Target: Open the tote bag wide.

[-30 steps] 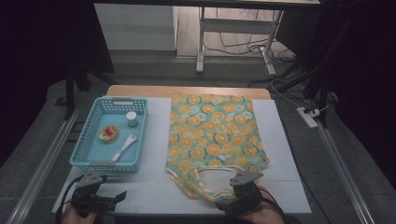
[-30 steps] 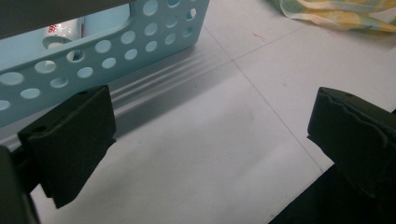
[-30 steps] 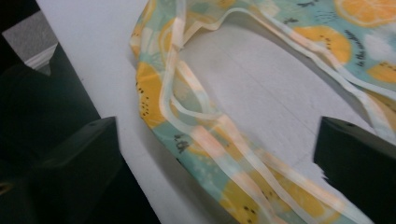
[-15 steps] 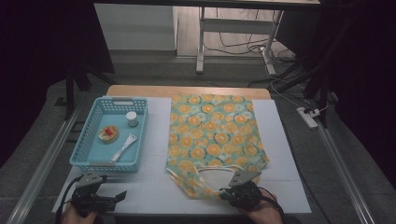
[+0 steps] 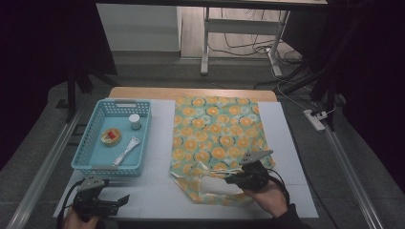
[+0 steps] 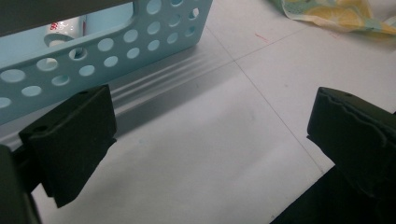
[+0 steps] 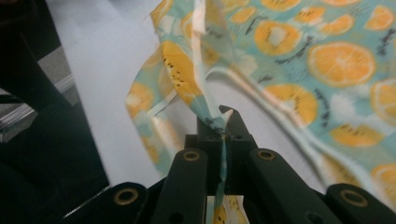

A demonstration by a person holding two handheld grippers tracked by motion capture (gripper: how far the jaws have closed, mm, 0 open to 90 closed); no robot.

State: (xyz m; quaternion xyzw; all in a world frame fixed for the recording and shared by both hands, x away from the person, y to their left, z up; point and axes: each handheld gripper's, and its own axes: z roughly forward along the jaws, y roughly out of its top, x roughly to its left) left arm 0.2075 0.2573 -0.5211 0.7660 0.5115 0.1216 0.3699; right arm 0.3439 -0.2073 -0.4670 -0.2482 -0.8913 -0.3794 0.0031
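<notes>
A lab-style recording station, dim all round. White-covered table point(image 5: 157, 119) between metal rails point(image 5: 38, 176), power strip point(image 5: 316, 120) and loose cables point(image 5: 243, 45) on grey floor, bare desk frame point(image 5: 206, 43) behind. Staged props: blue basket point(image 5: 95, 143), orange-print bag point(image 5: 217, 138).

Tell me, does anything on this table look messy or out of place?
Only the orange-print bag: its near edge is bunched and lifted where the right gripper pinches the cloth, while the rest lies flat. The blue basket and its contents look tidy.
</notes>
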